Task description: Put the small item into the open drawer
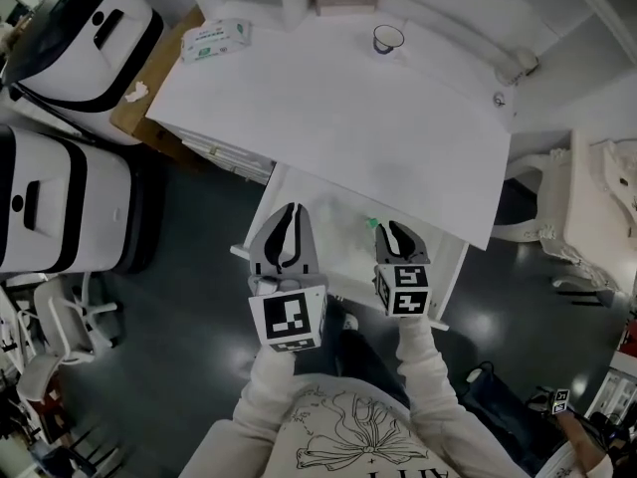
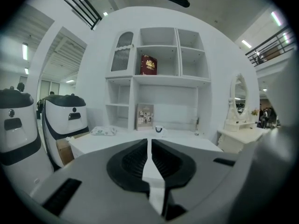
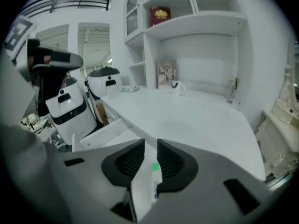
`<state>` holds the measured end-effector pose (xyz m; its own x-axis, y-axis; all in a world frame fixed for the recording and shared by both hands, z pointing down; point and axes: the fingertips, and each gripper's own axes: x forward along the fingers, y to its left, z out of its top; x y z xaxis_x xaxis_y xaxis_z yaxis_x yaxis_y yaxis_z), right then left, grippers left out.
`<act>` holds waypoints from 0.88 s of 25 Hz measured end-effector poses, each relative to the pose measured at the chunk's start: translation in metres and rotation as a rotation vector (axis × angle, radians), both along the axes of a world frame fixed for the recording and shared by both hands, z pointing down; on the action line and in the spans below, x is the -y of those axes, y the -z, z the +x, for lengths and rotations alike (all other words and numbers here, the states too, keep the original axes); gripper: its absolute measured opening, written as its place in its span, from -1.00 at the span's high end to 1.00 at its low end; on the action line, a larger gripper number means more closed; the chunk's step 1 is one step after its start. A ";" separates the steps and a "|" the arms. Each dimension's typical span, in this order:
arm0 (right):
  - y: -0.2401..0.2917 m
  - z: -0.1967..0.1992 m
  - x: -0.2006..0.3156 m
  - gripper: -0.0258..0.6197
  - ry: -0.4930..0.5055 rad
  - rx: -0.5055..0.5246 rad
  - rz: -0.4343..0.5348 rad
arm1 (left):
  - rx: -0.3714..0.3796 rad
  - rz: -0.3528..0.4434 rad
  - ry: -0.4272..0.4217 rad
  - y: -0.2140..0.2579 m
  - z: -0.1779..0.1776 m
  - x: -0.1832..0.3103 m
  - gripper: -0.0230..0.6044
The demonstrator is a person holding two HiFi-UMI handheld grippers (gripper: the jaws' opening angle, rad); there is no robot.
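Left jaws closed; right jaws parted, tube (image 3: 154, 170) between.

Cream long sleeves on me: left sleeve (image 1: 267, 391), right sleeve (image 1: 425, 366). Top (image 1: 328, 461) is the same cream, with a dark line-drawn flower (image 1: 350, 428) across the chest. Left gripper (image 1: 290, 217) and right gripper (image 1: 396, 233): grey shells, black ribbed pads (image 2: 132, 161). Each carries a white cube (image 1: 289, 322) with black square markers.
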<state>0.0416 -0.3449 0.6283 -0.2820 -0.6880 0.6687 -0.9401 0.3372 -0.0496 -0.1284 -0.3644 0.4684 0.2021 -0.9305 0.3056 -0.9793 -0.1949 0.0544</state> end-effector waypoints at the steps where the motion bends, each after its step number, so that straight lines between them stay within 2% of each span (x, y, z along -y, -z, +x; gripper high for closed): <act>1: 0.021 0.001 0.005 0.68 -0.010 0.015 0.051 | -0.003 0.017 -0.003 0.009 0.002 0.000 0.84; 6: 0.128 -0.001 0.014 0.71 -0.033 0.083 0.291 | -0.019 0.100 -0.020 0.048 0.013 -0.008 0.84; 10: 0.198 0.007 0.006 0.72 -0.045 0.117 0.445 | -0.032 0.164 -0.027 0.080 0.022 -0.019 0.84; 18: 0.278 0.029 -0.025 0.76 -0.097 0.156 0.638 | -0.043 0.285 -0.039 0.138 0.038 -0.046 0.84; 22: 0.305 0.034 -0.038 0.77 -0.106 0.165 0.700 | -0.040 0.330 -0.039 0.159 0.039 -0.059 0.84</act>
<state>0.0759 -0.3069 0.3236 -0.2494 -0.9683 0.0158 -0.9684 0.2495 0.0009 -0.0897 -0.3058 0.3094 0.2451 -0.9693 -0.0204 -0.9692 -0.2455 0.0206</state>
